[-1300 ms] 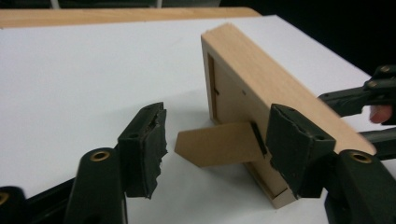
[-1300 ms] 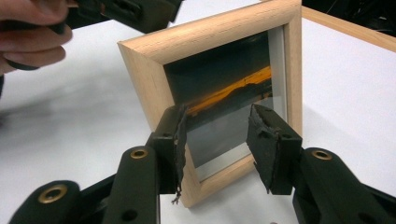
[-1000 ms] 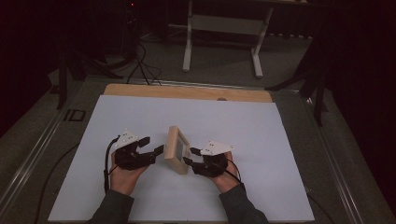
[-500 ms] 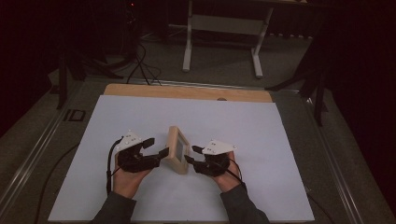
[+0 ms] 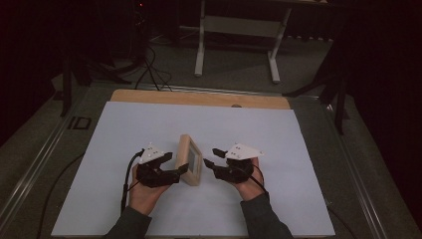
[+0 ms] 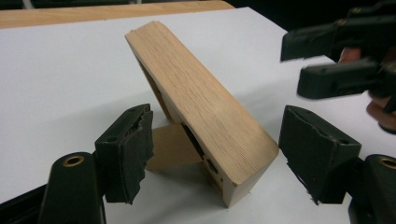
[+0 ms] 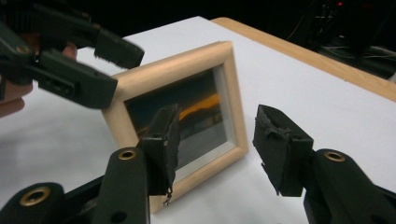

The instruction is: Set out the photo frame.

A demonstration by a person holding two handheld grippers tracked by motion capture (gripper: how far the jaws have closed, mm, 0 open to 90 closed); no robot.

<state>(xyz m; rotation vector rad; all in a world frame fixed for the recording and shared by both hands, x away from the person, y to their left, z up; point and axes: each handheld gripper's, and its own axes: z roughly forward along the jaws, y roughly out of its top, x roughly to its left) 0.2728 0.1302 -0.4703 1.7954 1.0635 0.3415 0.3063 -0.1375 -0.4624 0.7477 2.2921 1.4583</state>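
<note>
Wooden picture frame standing on its back prop near the middle of the white counter, between the two tongs. Left tongs open, jaws straddling the frame's near edge without pressing it; right tongs open, jaws having just widened, nothing between them, just in front of the glazed face. The frame is pale, smooth-grained wood with square corners: rigid and probably light, but the glass pane is fragile and the tilted stance tips easily. Best gripped across the wooden rim, not the glass or the thin prop.
</note>
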